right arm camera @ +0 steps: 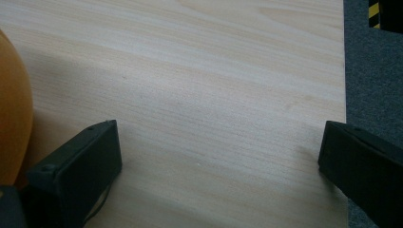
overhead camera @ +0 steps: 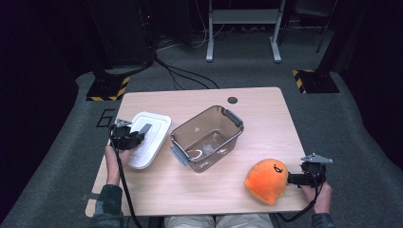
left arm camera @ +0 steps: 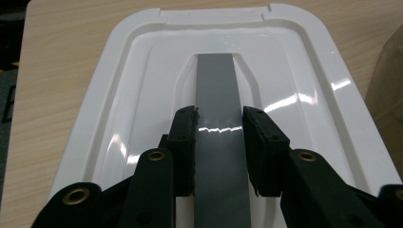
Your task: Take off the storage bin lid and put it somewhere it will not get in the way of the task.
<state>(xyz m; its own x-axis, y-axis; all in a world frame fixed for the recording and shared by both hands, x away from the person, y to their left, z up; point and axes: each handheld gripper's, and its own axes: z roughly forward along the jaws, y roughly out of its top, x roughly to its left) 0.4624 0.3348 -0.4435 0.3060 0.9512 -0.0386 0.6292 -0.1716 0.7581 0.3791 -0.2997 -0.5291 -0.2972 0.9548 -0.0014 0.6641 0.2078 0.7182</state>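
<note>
My left gripper has its fingers closed on the grey handle of the white lid, near the desk's left edge. My right gripper, fingers wide and empty, rests by the orange plush toy near the right front corner.

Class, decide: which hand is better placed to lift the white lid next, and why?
Left. Its tongs already straddle the grey handle strip on the white lid; the right tongs stand open over bare table beside the orange plush toy.
</note>
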